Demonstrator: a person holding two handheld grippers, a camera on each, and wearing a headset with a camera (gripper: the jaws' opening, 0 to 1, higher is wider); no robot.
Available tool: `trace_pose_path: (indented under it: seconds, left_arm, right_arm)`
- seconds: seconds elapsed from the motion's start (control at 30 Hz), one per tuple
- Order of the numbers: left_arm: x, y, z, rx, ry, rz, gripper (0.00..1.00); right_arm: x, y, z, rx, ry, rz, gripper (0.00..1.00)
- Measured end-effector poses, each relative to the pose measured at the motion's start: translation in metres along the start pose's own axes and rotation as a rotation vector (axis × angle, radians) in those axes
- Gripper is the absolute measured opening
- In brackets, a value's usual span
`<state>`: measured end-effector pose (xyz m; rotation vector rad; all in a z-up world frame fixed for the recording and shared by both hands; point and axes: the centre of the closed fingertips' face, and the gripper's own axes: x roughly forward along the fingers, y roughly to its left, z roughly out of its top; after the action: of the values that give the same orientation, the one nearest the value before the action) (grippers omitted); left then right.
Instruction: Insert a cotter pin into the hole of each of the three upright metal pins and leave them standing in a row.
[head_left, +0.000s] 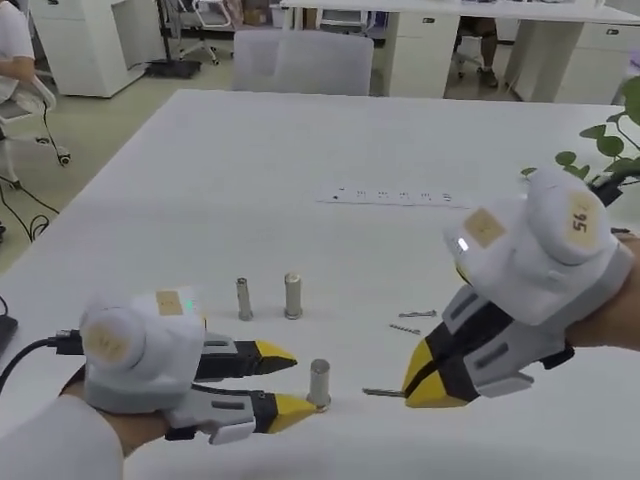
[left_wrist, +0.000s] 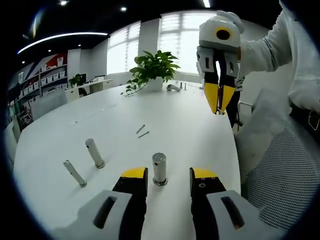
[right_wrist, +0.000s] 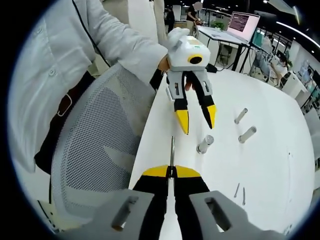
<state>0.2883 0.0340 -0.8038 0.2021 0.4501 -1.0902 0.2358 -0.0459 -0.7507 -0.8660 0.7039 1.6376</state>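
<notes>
Left gripper (head_left: 298, 383) and right gripper (head_left: 418, 392) are shelled in rounded white plastic, black fingers (head_left: 225, 350) tipped yellow. A black cable (head_left: 35, 350) is seen lower left, a tan numbered sticker (head_left: 580, 218) at right; a white sleeve (head_left: 50, 445) is worn.

**Surface** (head_left: 300, 150): white, matt, flat top.

Lying or standing directly on it:
- **Nearest pin** (head_left: 319, 384): short metal cylinder, upright, between the parted jaws of the left tool (head_left: 297, 382), at their tips.
- **Thick pin** (head_left: 293, 296): upright, beyond the left tool's tips.
- **Thin pin** (head_left: 244, 299): upright, just beside the thick pin and apart from it; in the left gripper view both stand left of the tool's line.
- **Cotter pins** (head_left: 418, 314), two: flat, loose, side by side, near the right tool (head_left: 432, 393) and just beyond its tips.
- **Socket strip** (head_left: 392, 197): white, flat, well beyond both tools.
- **Potted plant** (left_wrist: 152, 70): at the edge, far ahead of the left tool.
</notes>
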Motion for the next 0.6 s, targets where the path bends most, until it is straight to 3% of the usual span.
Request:
trace_pose_path:
  seconds: [0.37,0.43,0.5,0.6]
  left_arm:
    - [0.029,0.008,-0.018,0.068,-0.016,-0.072,0.31]
    - [0.031,0.008,-0.018,0.075,-0.032,-0.083,0.27]
    - [0.033,0.008,-0.013,0.086,-0.080,-0.098,0.25]
    - [0.037,0.011,-0.016,0.076,-0.099,-0.111,0.25]
  right_arm:
    - [-0.003,-0.004,-0.012,0.044,0.025,-0.017,0.04]
    - [-0.003,-0.005,-0.014,0.053,0.030,-0.016,0.04]
    - [-0.004,-0.005,-0.015,0.059,0.036,-0.014,0.04]
    - [-0.004,-0.007,-0.016,0.066,0.045,-0.013,0.04]
